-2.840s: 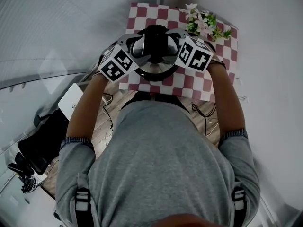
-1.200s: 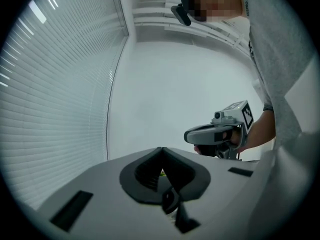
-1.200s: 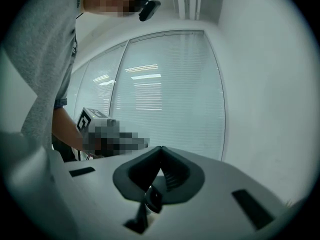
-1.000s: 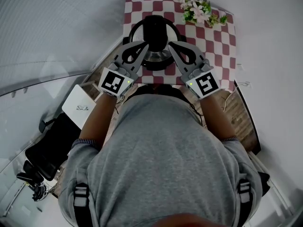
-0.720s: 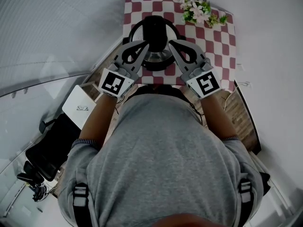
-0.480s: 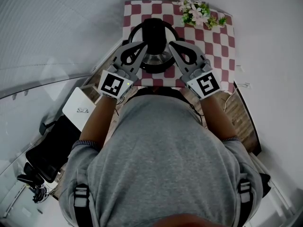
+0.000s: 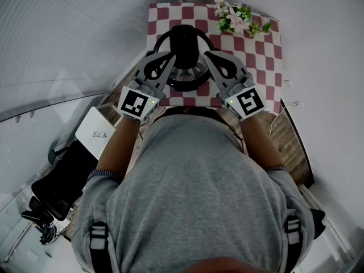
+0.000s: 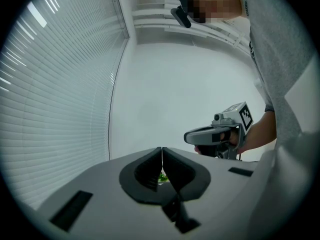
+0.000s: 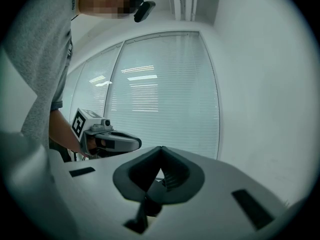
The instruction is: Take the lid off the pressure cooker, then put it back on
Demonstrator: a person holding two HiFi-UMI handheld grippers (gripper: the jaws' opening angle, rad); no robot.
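The pressure cooker point(image 7: 185, 53) stands on a red-and-white checked cloth point(image 7: 253, 50), with its black lid and knob on top and bright metal showing at its near side. My left gripper point(image 7: 172, 54) is shut and empty, its tip beside the cooker's left side. On the cooker's right side my right gripper point(image 7: 206, 54) is likewise shut and empty. In the left gripper view the jaws point(image 8: 161, 156) meet with nothing between them, and the right gripper point(image 8: 220, 133) shows beyond them. The right gripper view has its jaws point(image 9: 160, 156) closed and the left gripper point(image 9: 102, 136) across from them.
A pot of pink and white flowers point(image 7: 239, 17) sits at the table's far right corner. The small table stands in a white room corner with window blinds on the left. On the floor at left lie a white device point(image 7: 96, 132) and a black chair point(image 7: 57, 181).
Since the earliest frame both grippers have drawn back from the cooker's sides toward the person. Over the last second they have stayed nearly still, both shut.
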